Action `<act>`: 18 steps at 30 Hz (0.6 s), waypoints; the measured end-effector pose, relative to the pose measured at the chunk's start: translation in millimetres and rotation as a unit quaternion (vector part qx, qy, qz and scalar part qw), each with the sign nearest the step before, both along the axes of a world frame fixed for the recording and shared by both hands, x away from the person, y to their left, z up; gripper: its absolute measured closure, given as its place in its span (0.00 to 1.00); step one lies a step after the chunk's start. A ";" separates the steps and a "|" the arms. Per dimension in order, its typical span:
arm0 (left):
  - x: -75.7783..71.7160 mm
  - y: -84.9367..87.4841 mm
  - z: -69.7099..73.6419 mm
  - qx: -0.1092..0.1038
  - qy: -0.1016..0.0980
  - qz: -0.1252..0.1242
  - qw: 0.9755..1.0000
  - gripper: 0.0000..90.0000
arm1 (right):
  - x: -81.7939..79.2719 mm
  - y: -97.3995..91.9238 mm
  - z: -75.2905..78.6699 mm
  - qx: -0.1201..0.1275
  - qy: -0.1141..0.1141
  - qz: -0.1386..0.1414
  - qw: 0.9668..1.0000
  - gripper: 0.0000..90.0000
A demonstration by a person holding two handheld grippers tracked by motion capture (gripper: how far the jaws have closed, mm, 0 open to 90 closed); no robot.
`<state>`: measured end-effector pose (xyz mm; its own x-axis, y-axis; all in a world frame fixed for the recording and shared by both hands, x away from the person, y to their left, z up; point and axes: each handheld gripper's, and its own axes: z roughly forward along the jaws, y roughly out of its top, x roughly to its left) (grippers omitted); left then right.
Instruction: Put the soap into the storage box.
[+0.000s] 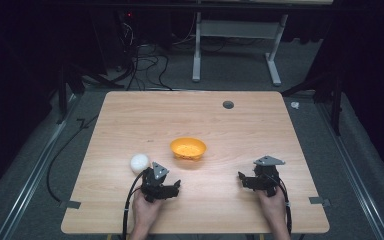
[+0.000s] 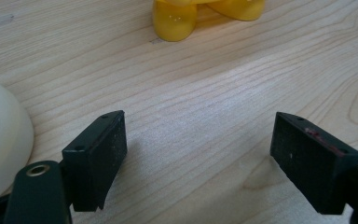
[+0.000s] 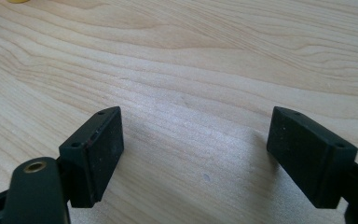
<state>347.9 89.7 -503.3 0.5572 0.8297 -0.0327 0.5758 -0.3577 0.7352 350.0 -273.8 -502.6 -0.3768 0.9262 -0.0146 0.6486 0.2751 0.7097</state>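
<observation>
the left gripper rests low on the counter with its jaws spread wide and nothing between them. a white ball lies just beside it (on its left). an orange bowl sits near, further toward the middle. the right gripper is well apart, jaws also wide over bare wood.

Table: pale wood-grain surface, smooth with a soft sheen under the light; yellow bowl: glossy plastic by its look, with bright highlights on its feet; white ball: smooth, faintly shiny, possibly plastic, though too little shows to be sure. Left gripper and right gripper: matt black pads, finely speckled; floor: grey, matt, carpet-like.
</observation>
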 end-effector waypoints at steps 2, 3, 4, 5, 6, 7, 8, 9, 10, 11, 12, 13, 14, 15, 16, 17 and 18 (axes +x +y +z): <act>-1.8 2.0 2.4 -0.006 -0.003 0.003 1.000 0.21 | 0.0 0.0 0.0 0.000 0.000 0.000 1.000 0.22; -3.2 4.3 4.6 -0.009 -0.006 0.004 1.000 0.21 | 0.0 0.0 0.0 0.000 0.000 0.000 1.000 0.22; -3.9 5.6 5.8 -0.010 -0.006 0.005 1.000 0.21 | 0.0 0.0 0.0 0.000 0.000 0.000 1.000 0.22; -5.2 9.1 7.8 -0.015 -0.006 0.008 1.000 0.21 | 0.0 0.0 0.0 0.000 0.000 0.000 1.000 0.22; -5.2 9.1 7.8 -0.015 -0.006 0.008 1.000 0.21 | 0.0 0.0 0.0 0.000 0.000 0.000 1.000 0.22; -6.0 11.9 9.4 -0.015 -0.007 0.011 1.000 0.21 | 0.0 0.0 0.0 0.000 0.000 0.000 1.000 0.22; -6.8 14.7 10.5 -0.017 -0.007 0.016 1.000 0.21 | -0.1 0.1 0.0 0.000 0.000 0.000 1.000 0.22; -8.4 19.4 11.9 -0.023 -0.004 0.022 0.999 0.21 | -0.1 0.1 0.0 0.000 0.000 0.000 1.000 0.22; -8.4 19.4 11.9 -0.023 -0.004 0.022 0.999 0.22 | -0.1 0.1 0.0 0.000 0.000 0.000 1.000 0.22; -10.3 23.9 12.6 -0.029 -0.002 0.027 0.999 0.22 | -0.2 0.2 0.0 0.000 0.000 -0.001 1.000 0.22; -11.3 26.4 12.8 -0.030 -0.002 0.032 0.999 0.22 | -0.1 0.1 0.0 0.000 0.000 0.000 1.000 0.22; -11.8 27.6 12.8 -0.031 -0.003 0.036 0.999 0.23 | -0.1 0.1 0.0 0.000 0.000 0.000 1.000 0.22; -11.8 27.6 12.8 -0.031 -0.003 0.036 0.999 0.23 | -0.1 0.1 0.0 0.000 0.000 0.000 1.000 0.22; -12.7 30.0 13.3 -0.030 -0.002 0.039 0.999 0.23 | -0.1 -0.1 0.0 -0.001 -0.001 0.001 1.000 0.22; -13.2 31.8 13.5 -0.032 -0.002 0.041 0.999 0.23 | -0.1 -0.1 0.0 -0.001 -0.001 0.001 1.000 0.22; -14.1 34.7 14.4 -0.033 -0.002 0.044 0.998 0.23 | -0.2 -0.1 0.0 -0.001 0.000 0.001 1.000 0.22; -14.1 34.7 14.4 -0.033 -0.002 0.044 0.998 0.23 | -0.2 -0.1 0.0 -0.001 0.000 0.001 1.000 0.22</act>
